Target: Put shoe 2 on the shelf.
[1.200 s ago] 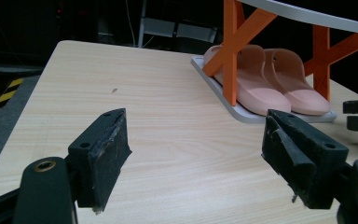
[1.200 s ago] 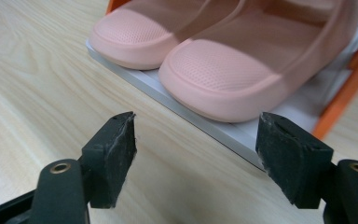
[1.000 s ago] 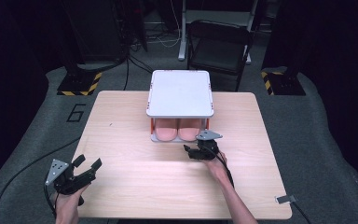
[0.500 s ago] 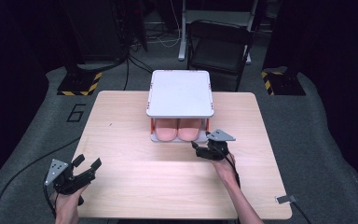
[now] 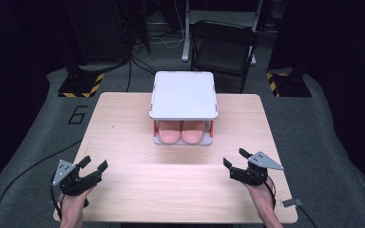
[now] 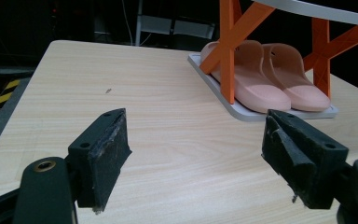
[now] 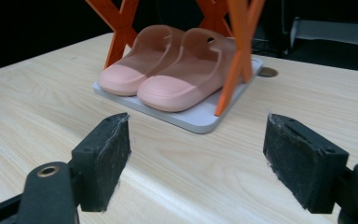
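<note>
Since the earlier frames the right gripper [image 5: 236, 160] has drawn back from the front of the rack toward the near right part of the worktop [image 5: 123, 118], and its jaws have just been opening, with nothing between them. They stand wide apart over bare wood, pointed at the rack from its right front.

By size, the light wooden worktop comes first, set on a grey floor with a dark chair [image 5: 223, 45] behind its far edge. On the middle of the worktop's far half stands the small two-level rack [image 5: 184, 95], a white top plate carried on orange crossed legs [image 7: 237, 51] over a white base plate [image 6: 242, 111]. The pair of pink slippers [image 5: 181, 133] lies side by side on that base plate under the top plate, toes toward the person, the two touching each other.

At the near left corner the left gripper [image 5: 94, 164] is held just above the wood, well apart from the rack, its jaws likewise wide apart and holding nothing. A small grey tag [image 5: 287, 203] lies near the right hand at the worktop's near right corner.
</note>
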`<state>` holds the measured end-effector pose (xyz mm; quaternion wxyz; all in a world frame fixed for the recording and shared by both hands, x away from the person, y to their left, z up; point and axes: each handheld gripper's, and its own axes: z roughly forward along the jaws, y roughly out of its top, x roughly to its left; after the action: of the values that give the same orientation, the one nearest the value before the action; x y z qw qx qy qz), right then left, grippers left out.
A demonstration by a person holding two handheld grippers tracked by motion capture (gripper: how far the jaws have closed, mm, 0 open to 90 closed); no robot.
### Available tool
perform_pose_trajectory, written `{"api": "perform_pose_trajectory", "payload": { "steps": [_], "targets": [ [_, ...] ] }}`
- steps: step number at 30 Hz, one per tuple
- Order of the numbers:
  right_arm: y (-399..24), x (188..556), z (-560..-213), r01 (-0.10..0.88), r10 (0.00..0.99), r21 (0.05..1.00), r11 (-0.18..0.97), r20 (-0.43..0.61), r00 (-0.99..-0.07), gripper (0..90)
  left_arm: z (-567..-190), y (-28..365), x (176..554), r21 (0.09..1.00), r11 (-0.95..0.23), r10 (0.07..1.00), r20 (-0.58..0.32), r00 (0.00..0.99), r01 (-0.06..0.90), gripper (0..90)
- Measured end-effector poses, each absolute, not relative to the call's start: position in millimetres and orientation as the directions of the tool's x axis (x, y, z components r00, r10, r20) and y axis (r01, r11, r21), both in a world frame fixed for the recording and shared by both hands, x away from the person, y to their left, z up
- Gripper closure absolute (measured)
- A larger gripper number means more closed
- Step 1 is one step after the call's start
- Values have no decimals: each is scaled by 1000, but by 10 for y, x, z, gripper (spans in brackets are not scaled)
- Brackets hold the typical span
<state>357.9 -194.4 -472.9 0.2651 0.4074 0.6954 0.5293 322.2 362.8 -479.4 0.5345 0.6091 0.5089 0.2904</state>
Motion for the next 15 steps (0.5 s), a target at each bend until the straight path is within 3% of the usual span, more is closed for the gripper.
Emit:
{"api": "perform_pose_trajectory", "payload": {
  "steps": [15],
  "targets": [
    [-2232, 3356, -4737, 281, 878, 958, 51, 91, -469, 217, -4820, 3519, 3317, 945, 64, 924, -178, 339, 321, 226]
  ]
}}
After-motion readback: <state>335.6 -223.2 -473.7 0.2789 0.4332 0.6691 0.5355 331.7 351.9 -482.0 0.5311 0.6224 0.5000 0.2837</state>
